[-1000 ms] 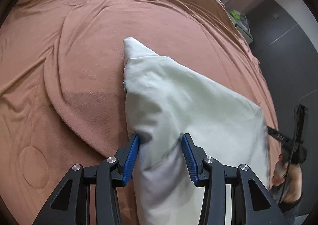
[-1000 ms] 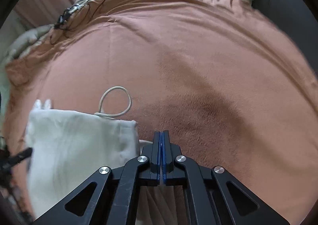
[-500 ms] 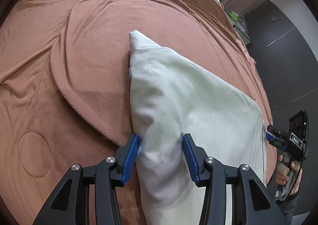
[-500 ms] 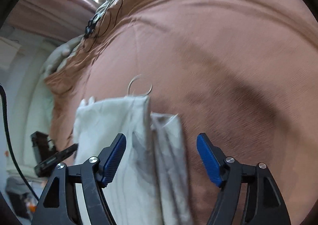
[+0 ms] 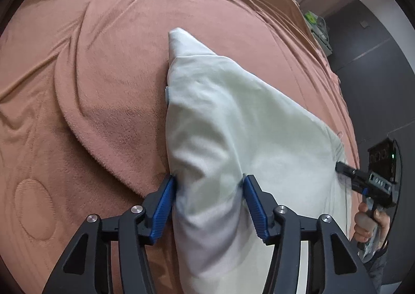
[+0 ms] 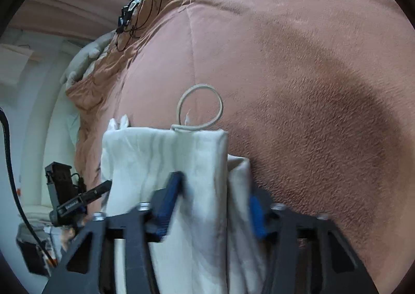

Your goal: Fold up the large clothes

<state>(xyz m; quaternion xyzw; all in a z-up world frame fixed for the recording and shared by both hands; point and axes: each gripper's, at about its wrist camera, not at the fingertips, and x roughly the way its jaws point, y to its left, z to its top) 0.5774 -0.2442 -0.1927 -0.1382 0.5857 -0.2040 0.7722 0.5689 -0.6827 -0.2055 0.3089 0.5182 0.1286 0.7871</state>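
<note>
Cloth: white folded garment (image 5: 233, 122) lay on the bed, one pointed corner reaching away from the left wrist camera
Bedding: terracotta fleece blanket (image 5: 109, 65) covered the bed under the garment, creased and folded back in a curved flap at the left
Left gripper (image 5: 210, 199): jaws had just been opening a little, the blue pads (image 5: 163, 205) pressed on a bunched fold of the garment on either side
Right gripper (image 6: 214, 205): jaws had just been closing, with the garment's layered edge between the blue pads, blurred; held, as far as could be told
Drawstring (image 6: 199, 107): pale loop lay on the blanket, touching the garment's far edge
Cables (image 6: 140, 8): black, at the far end of the bed
</note>
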